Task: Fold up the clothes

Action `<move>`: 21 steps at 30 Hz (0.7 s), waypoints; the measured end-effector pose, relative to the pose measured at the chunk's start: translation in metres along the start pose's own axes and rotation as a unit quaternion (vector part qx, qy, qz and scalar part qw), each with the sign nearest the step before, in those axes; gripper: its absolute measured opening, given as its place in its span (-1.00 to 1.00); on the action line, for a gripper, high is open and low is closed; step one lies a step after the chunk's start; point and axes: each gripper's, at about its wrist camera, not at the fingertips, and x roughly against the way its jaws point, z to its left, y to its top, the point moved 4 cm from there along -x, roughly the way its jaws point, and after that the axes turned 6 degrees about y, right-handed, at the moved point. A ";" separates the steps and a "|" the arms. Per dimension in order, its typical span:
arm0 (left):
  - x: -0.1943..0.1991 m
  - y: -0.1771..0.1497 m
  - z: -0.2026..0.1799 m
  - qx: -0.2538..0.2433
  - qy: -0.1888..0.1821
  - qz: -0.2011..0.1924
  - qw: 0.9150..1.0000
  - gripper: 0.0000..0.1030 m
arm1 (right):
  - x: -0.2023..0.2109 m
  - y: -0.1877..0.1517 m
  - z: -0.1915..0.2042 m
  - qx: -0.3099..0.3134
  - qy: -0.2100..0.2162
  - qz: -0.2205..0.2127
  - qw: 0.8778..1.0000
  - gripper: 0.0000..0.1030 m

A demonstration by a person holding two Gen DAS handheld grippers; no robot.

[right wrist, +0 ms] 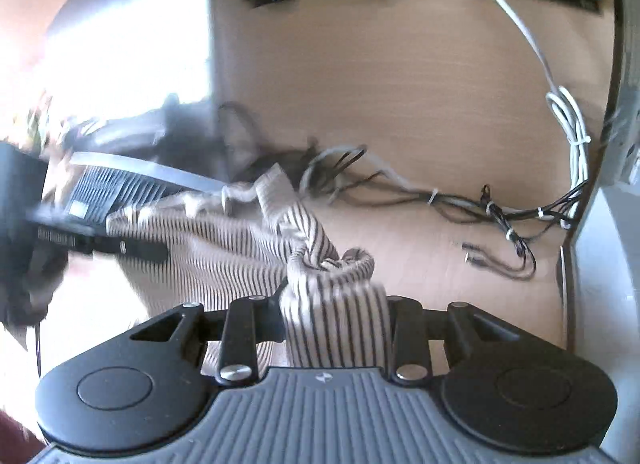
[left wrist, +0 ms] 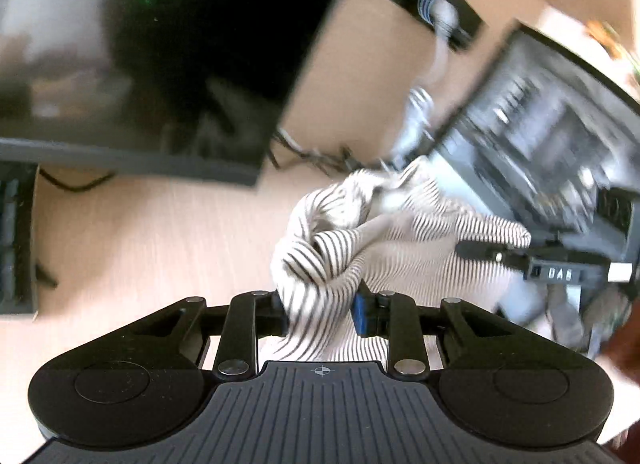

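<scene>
Both grippers are holding the same cream garment with thin dark stripes (left wrist: 404, 240), a soft knitted cloth. It is hanging bunched between them above the pale wooden desk top (left wrist: 152, 232).

In the left wrist view, the left gripper (left wrist: 322, 314) is pinching a thick fold of the cloth; its jaws are closed on the fabric, which is rising from them toward 12 o'clock. The other gripper is showing at about 3 o'clock, at the far edge of the garment.

In the right wrist view, the right gripper (right wrist: 336, 318) is also clamping a bundle of the striped cloth (right wrist: 224, 248), with a rolled hem curling just above the jaws. A bundle of black and white cables (right wrist: 460, 199) is lying on the desk at about 1 o'clock, and a dark computer monitor (left wrist: 168, 63) is standing at 11 o'clock in the left view.

I judge that the step in hand is lifting the garment to open it out. The next move is probably calling for drawing the two grips apart, so the cloth is hanging flat, and keeping it away from the cables before laying it down.
</scene>
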 end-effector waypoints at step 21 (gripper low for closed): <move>0.078 -0.084 0.032 0.072 -0.023 0.078 0.994 0.56 | 0.090 -0.153 0.051 -0.105 -0.098 0.099 0.985 -0.01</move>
